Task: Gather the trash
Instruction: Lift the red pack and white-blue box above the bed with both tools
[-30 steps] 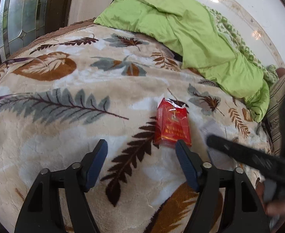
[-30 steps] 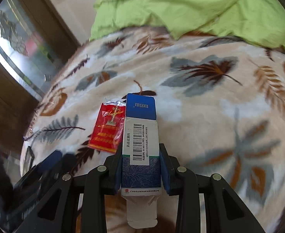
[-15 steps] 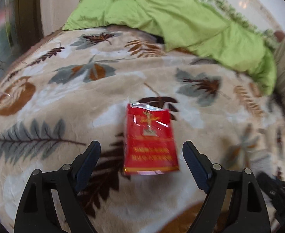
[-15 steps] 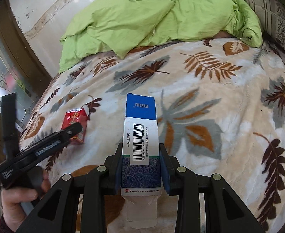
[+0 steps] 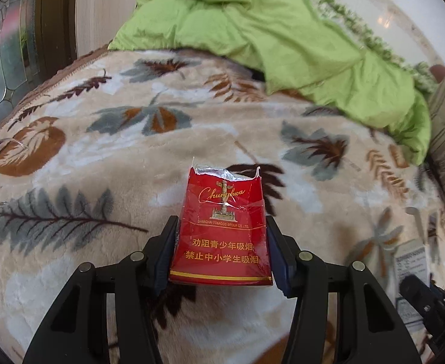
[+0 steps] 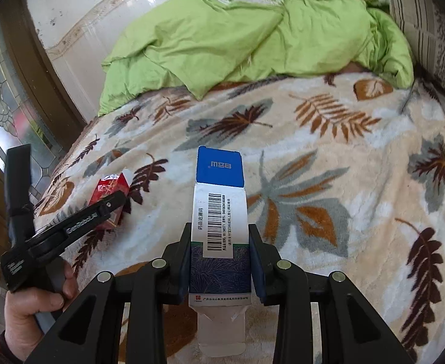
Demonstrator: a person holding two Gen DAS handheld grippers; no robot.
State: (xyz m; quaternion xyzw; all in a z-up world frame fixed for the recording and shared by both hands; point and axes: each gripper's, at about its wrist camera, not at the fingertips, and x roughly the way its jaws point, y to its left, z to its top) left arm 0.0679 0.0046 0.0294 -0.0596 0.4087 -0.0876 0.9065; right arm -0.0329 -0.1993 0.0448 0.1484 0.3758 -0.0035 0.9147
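Observation:
A torn-open red cigarette pack (image 5: 224,200) lies on the leaf-patterned blanket (image 5: 101,157). My left gripper (image 5: 222,224) has its jaws closing on it, and both pads touch the pack's long sides. The right wrist view shows the same pack (image 6: 110,186) at the left, with the left gripper (image 6: 113,203) around it. My right gripper (image 6: 220,229) is shut on a blue and white medicine box (image 6: 219,209) with a barcode, held above the blanket. Both end flaps of the box are open.
A crumpled green quilt (image 6: 237,39) covers the far end of the bed. A striped pillow (image 6: 429,30) lies at the right. A dark wooden door frame with patterned glass (image 5: 7,60) stands along the left edge. A person's hand (image 6: 31,309) holds the left gripper.
The left gripper slid up to the red pack, took it between its fingers and narrowed its jaws onto it. The right gripper swung away to the right, still holding the box.

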